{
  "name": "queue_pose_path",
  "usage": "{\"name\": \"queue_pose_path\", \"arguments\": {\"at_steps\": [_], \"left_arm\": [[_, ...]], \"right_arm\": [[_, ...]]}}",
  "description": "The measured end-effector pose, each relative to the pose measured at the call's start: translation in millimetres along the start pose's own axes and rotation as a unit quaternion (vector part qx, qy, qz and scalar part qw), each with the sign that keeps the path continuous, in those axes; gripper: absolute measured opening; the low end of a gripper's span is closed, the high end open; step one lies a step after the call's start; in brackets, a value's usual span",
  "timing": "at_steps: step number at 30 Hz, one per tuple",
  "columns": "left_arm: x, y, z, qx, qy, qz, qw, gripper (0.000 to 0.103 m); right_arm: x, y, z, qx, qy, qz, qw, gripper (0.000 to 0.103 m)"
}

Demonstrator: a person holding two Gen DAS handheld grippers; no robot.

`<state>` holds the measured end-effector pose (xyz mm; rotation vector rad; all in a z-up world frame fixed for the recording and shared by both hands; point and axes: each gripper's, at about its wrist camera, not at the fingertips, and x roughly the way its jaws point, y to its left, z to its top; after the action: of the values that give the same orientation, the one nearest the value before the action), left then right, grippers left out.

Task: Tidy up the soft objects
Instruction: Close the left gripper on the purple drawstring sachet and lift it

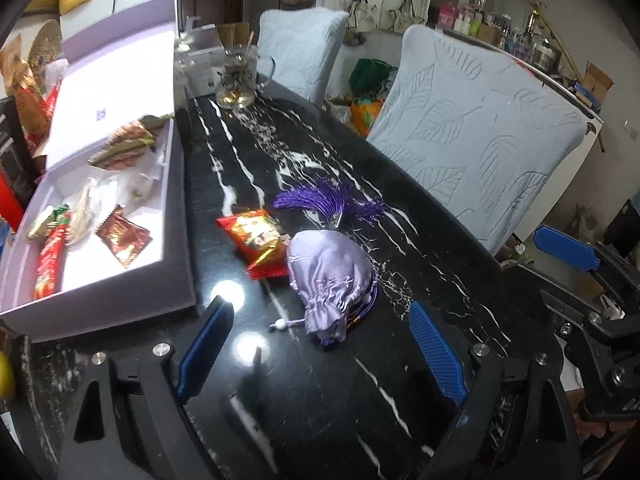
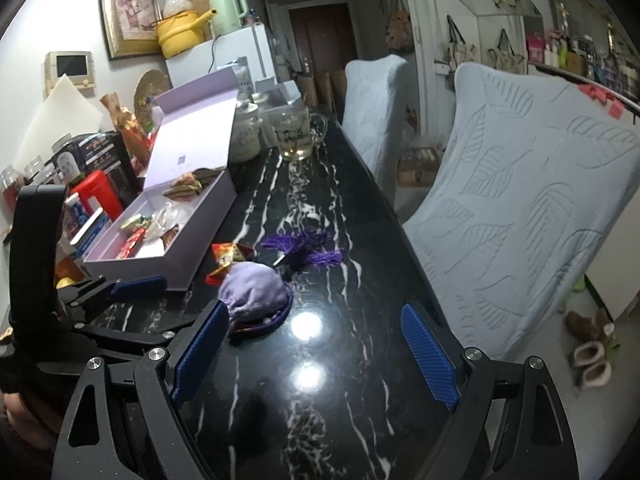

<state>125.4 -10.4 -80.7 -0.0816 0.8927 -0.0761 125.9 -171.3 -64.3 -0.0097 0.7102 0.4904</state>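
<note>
Both the left gripper (image 1: 320, 344) and the right gripper (image 2: 316, 348) hang with jaws spread and empty over the dark worktop (image 1: 312, 400), where the lilac pouch (image 1: 330, 276) lies beside a red packet (image 1: 256, 240), probably bound for the open box (image 1: 176, 240) alongside.

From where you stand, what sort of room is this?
Most likely a lived-in home dining area: a black marble table with fabric-covered chairs alongside, a kettle and yellow pot stacked on a small fridge, and slippers on the floor.
</note>
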Motion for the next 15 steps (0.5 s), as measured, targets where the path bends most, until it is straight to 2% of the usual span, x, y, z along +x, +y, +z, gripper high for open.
{"name": "queue_pose_path", "arguments": {"at_steps": [7,13,14,15], "left_arm": [[34,1,11,-0.017,0.025,-0.013,0.9994,0.09],[52,-2,16,-0.018,0.046,0.0,0.9988,0.09],[53,-3,16,-0.017,0.047,0.001,0.9987,0.087],[55,-4,15,-0.014,0.048,0.005,0.9987,0.077]], "right_arm": [[22,-18,4,0.013,0.017,-0.001,1.0,0.089],[30,-32,6,0.03,0.024,-0.007,0.999,0.089],[31,-33,6,0.032,0.024,-0.008,0.999,0.089],[32,-33,7,0.033,0.025,-0.01,0.999,0.089]]}}
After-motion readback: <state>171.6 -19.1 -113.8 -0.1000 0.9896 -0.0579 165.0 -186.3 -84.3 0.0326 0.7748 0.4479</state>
